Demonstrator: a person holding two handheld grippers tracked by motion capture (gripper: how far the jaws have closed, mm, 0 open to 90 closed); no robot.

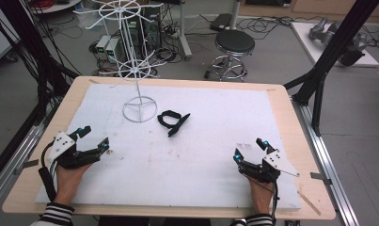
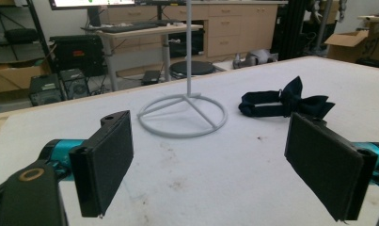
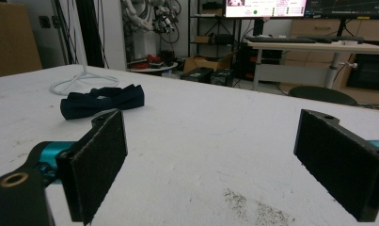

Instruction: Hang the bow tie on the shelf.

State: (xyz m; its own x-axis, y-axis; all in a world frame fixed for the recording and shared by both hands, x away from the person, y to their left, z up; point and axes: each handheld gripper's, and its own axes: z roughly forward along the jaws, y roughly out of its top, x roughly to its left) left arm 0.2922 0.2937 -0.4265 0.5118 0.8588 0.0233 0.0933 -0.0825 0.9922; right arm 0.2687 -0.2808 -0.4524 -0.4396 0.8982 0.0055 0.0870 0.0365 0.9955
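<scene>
The bow tie (image 1: 172,121) lies beside the white stand (image 1: 139,110), well apart from both wide-open, empty grippers, left (image 1: 94,139) and right (image 1: 248,148).

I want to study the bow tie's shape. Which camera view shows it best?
The left gripper view: the bow tie is large, its band and knot distinct. The high view shows it small; the right gripper view shows it side-on.
</scene>
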